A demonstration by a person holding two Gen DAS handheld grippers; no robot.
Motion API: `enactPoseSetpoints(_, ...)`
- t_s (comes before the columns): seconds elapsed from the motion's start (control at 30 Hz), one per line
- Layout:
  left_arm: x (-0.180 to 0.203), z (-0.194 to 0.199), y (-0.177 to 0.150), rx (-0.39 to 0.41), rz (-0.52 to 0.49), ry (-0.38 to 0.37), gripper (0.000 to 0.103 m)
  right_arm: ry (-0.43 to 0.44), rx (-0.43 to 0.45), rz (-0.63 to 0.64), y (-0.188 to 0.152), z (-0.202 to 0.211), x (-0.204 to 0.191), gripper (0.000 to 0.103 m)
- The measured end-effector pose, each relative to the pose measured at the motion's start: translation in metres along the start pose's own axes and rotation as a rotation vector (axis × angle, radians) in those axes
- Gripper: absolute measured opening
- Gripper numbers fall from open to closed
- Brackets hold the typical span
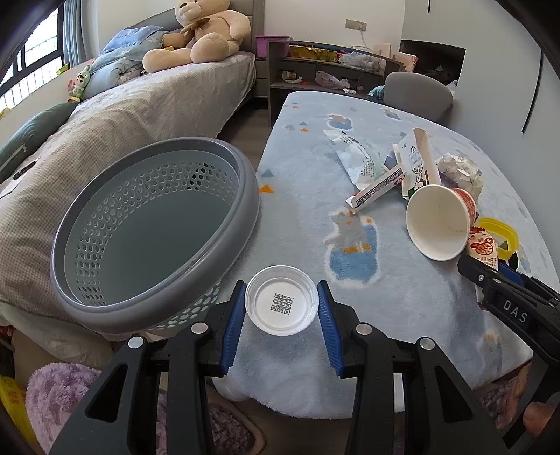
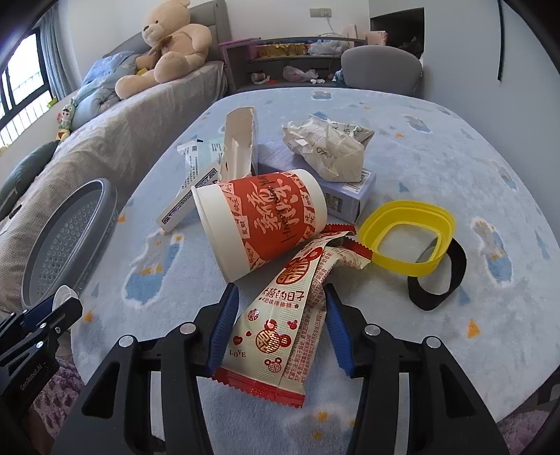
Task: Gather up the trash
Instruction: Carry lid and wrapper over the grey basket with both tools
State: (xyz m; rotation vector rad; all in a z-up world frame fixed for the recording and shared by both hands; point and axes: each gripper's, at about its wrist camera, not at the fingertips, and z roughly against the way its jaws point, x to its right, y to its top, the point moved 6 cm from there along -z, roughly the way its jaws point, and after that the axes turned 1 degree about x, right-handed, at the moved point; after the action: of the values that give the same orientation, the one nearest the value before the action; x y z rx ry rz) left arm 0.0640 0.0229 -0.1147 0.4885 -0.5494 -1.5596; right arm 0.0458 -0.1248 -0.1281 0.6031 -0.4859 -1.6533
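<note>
While left gripper (image 1: 282,303) clamps lid (image 1: 281,300), right gripper (image 2: 282,303) straddles wrapper (image 2: 280,322); contact unclear.

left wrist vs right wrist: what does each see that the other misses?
Left wrist only: the QR code inside the white lid held by the left gripper, and the basket's bare floor.
Right wrist only: the snack wrapper between the right gripper's fingers, the black band, and the purple box.
Both: paper cup, yellow ring, crumpled paper, teddy bear.
</note>
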Motion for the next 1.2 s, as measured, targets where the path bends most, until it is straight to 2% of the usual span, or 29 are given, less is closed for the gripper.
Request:
enactPoseSetpoints(0.27, 0.003, 0.009, 0.001, 0.016, -0.009, -0.004, 0.039, -0.001, 0.009, -0.016, -0.011, 0.026, 0.012, 0.048)
enactPoseSetpoints(0.53, 0.001, 0.025, 0.006, 0.049, -0.017, -0.021, 0.039, 0.036, 0.029, 0.007, -0.013, 0.057, -0.004, 0.048)
enactPoseSetpoints(0.8, -0.032, 0.032, 0.013, 0.073, 0.005, 0.004, 0.039, 0.099, 0.055, 0.083, 0.004, 0.066, -0.054, 0.048)
enactPoseSetpoints(1.2, -0.115, 0.026, 0.035, 0.108, 0.115, 0.065, 0.039, 0.209, 0.047, 0.212, 0.030, 0.036, -0.148, 0.048)
